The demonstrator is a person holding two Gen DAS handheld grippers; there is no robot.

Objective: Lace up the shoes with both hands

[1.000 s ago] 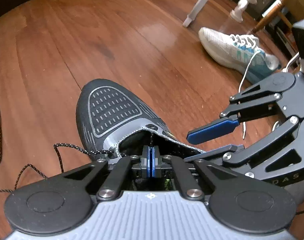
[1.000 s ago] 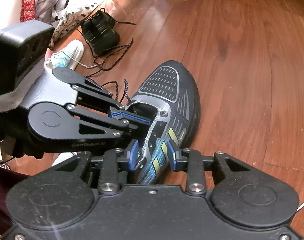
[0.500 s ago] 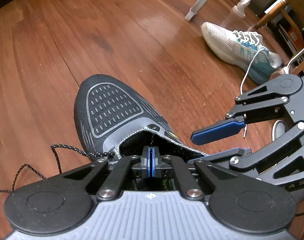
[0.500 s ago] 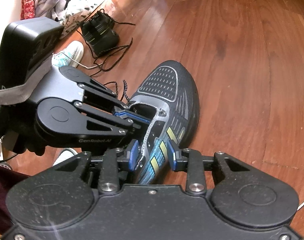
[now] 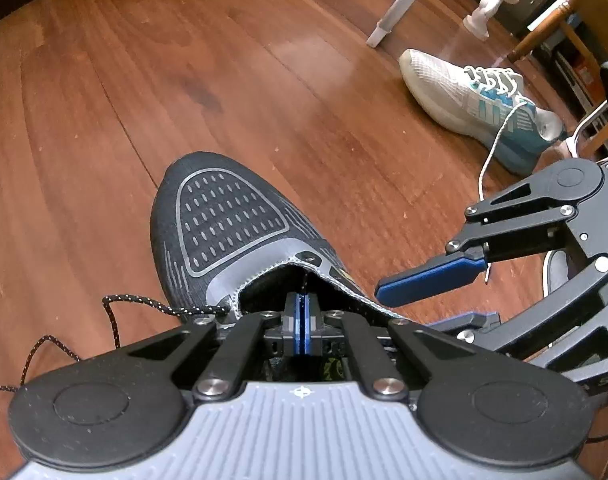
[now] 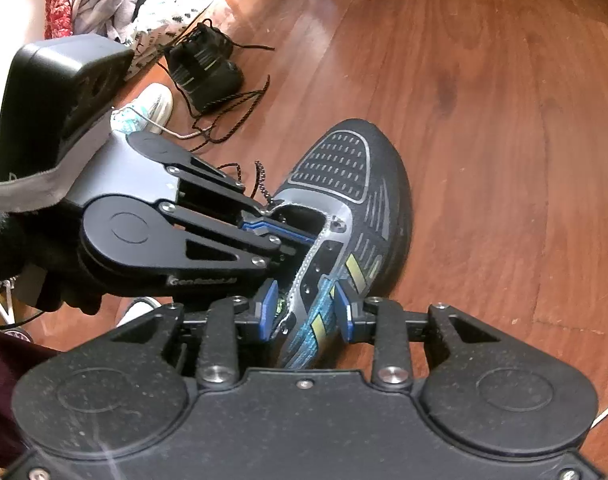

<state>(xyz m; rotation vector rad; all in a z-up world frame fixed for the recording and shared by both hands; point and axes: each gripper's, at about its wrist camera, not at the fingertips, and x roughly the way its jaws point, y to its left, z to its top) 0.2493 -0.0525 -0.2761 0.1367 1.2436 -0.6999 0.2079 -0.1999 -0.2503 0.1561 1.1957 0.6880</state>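
A black shoe [image 5: 232,216] [image 6: 343,168] with a grey-trimmed toe lies on the wooden floor, toe pointing away. Its speckled black lace [image 5: 152,304] [image 6: 260,178] trails out of a left eyelet onto the floor. My left gripper [image 5: 302,312] [image 6: 304,236] is shut inside the shoe's opening, and a thin dark strand of lace rises from its tips toward the front right eyelet. My right gripper [image 6: 305,312] is shut on the shoe's right eyelet flap and striped side wall, one pad inside and one outside. Its upper finger [image 5: 431,278] shows in the left wrist view.
A white and teal shoe [image 5: 475,104] with a loose white lace lies at the far right, near a white table leg [image 5: 399,4] and a white figurine [image 5: 491,0]. Another black shoe [image 6: 204,68], a white shoe toe [image 6: 152,108] and a clothes pile [image 6: 104,4] lie far left.
My left gripper has edged a little further toward the right flap inside the shoe's opening. The right gripper and the shoe have stayed where they were.
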